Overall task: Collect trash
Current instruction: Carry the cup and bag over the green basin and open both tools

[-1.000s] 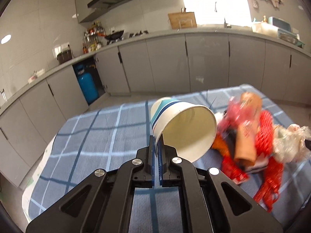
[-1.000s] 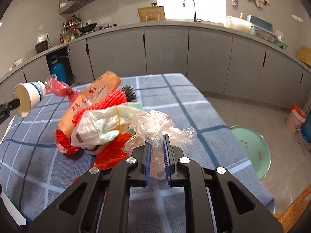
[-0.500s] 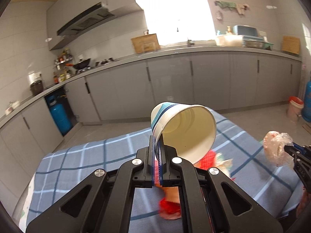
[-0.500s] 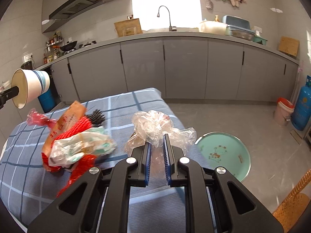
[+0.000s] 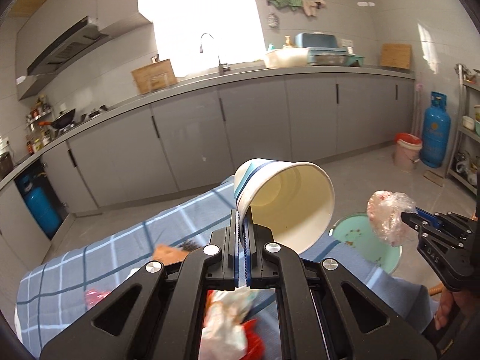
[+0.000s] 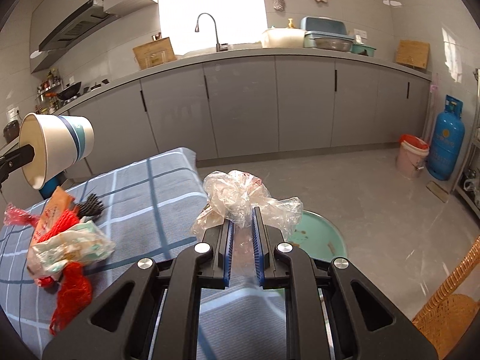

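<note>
Grey kitchen cabinets are swinging into view as both grippers are lifting away from the blue checked table [image 6: 168,198]. Left gripper [image 5: 242,228] is clenching the paper cup [image 5: 285,198] by its rim; right gripper [image 6: 242,225] is clamping the crumpled plastic wrap [image 6: 240,198], carrying it toward the green basin [image 6: 318,234] on the floor at right. More trash is lying on the table.

Trash pile [image 5: 228,327] on bench [image 5: 90,270]: mostly hidden behind left claw [image 5: 242,231] body, blurred, items indistinguishable. Green basin [image 6: 318,237]: near half covered by crumpled plastic bag [image 6: 240,201] and right claw [image 6: 242,225]. Wicker chair [image 6: 450,300]: cut by frame edge. Paper cup [image 6: 54,147] print too small to read.
</note>
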`<state>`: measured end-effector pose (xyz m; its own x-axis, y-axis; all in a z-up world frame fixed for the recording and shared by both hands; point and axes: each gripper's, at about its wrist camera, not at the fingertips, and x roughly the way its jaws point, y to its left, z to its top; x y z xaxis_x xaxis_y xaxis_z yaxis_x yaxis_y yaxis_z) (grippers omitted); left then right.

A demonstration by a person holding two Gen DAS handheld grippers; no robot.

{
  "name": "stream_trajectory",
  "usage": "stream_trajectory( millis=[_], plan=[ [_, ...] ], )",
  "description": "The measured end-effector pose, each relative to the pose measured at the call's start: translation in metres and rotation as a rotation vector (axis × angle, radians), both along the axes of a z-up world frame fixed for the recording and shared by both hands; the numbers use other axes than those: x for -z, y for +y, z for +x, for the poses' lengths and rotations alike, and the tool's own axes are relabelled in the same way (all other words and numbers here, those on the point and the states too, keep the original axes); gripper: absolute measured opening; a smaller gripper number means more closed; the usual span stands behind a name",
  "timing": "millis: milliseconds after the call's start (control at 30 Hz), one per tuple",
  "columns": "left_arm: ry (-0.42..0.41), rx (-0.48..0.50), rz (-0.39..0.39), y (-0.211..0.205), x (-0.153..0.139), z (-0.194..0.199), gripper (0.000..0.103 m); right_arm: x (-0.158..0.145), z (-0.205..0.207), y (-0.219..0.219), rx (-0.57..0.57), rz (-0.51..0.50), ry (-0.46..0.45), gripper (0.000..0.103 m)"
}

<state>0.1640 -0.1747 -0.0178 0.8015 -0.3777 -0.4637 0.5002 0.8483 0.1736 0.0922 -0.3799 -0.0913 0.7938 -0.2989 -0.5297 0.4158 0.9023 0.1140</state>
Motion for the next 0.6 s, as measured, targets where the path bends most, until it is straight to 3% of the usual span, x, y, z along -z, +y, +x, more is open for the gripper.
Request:
stream_trajectory(
  millis=[600],
  plan=[
    [0.09,0.173,0.05,-0.129,0.045,0.015,0.004,0.03,0.014,-0.098,0.1,0.063,0.04,0.015]
  ],
)
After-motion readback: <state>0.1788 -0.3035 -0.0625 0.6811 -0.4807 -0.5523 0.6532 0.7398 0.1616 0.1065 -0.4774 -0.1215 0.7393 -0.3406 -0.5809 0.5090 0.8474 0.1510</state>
